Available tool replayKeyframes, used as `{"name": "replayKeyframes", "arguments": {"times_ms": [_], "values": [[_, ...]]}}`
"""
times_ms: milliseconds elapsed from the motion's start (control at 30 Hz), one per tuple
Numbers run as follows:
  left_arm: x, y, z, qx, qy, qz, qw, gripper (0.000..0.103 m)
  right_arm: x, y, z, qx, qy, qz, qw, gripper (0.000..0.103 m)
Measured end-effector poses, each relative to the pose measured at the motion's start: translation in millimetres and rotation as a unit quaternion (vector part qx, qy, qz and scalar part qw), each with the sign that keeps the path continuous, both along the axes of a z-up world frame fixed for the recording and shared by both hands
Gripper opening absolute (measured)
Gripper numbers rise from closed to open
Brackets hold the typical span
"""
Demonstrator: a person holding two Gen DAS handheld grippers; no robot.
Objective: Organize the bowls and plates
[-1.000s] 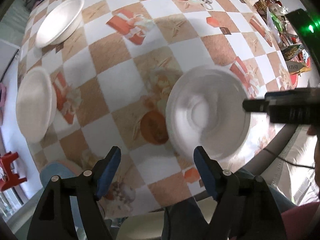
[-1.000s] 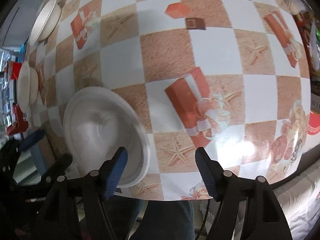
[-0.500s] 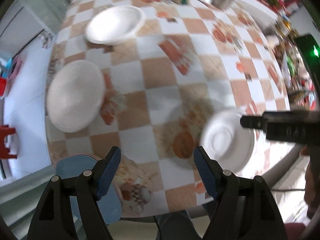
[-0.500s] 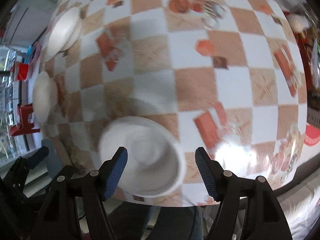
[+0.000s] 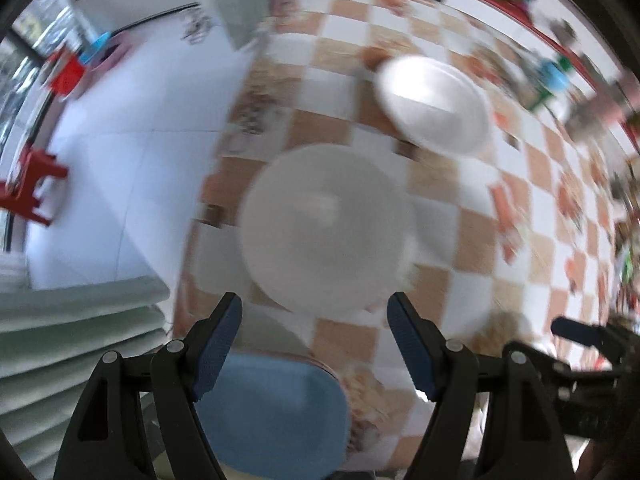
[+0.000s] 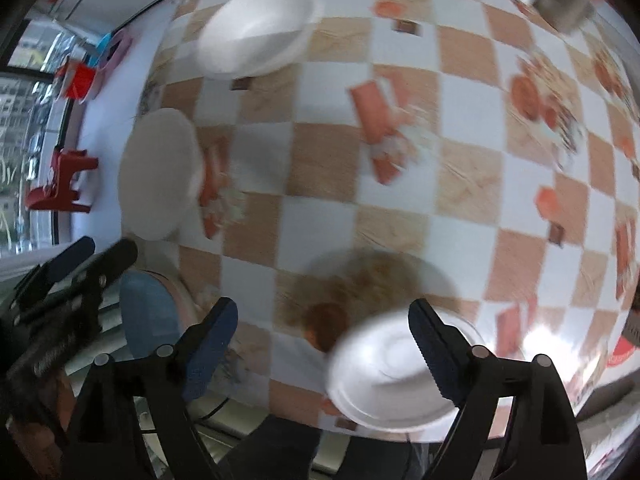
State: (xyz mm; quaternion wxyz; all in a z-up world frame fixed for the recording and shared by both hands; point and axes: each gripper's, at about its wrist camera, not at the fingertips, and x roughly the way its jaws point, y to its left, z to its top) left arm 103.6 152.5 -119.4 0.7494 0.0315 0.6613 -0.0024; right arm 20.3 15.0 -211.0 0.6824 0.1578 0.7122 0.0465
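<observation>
Left gripper [image 5: 314, 332]: jaws apart, holding nothing, above an upside-down white bowl [image 5: 326, 228] at the table [image 5: 472, 240] edge.
Right gripper [image 6: 322, 340]: jaws apart, empty, over a white plate [image 6: 384, 376] near the front edge.
Upright white bowl [image 6: 256, 30]: farther back, nothing inside.
Blue stool [image 5: 276, 408]: beside the table.

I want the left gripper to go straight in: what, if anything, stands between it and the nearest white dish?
Nothing visible: the left gripper is open, and the white dish lies just ahead on the checkered tablecloth.
</observation>
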Motion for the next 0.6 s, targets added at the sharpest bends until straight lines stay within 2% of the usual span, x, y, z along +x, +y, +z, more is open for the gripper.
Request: {"name": "replayKeyframes", "arguments": {"times_ms": [200, 333, 600], "values": [[22.8, 29.2, -18.0, 0.017, 0.005, 0.043, 0.9989, 0.078, 34.9, 38.6, -6.3, -0.001, -0.002, 0.033, 0.999, 0.088], [34.2, 36.4, -34.3, 0.034, 0.012, 0.045, 0.9984, 0.078, 54.2, 57.8, -17.9, -0.001, 0.002, 0.042, 0.999, 0.088], [48.6, 43.3, -59.9, 0.043, 0.019, 0.041, 0.9981, 0.078, 84.1, 85.7, -49.2, -0.01, 0.016, 0.057, 0.998, 0.088]]}}
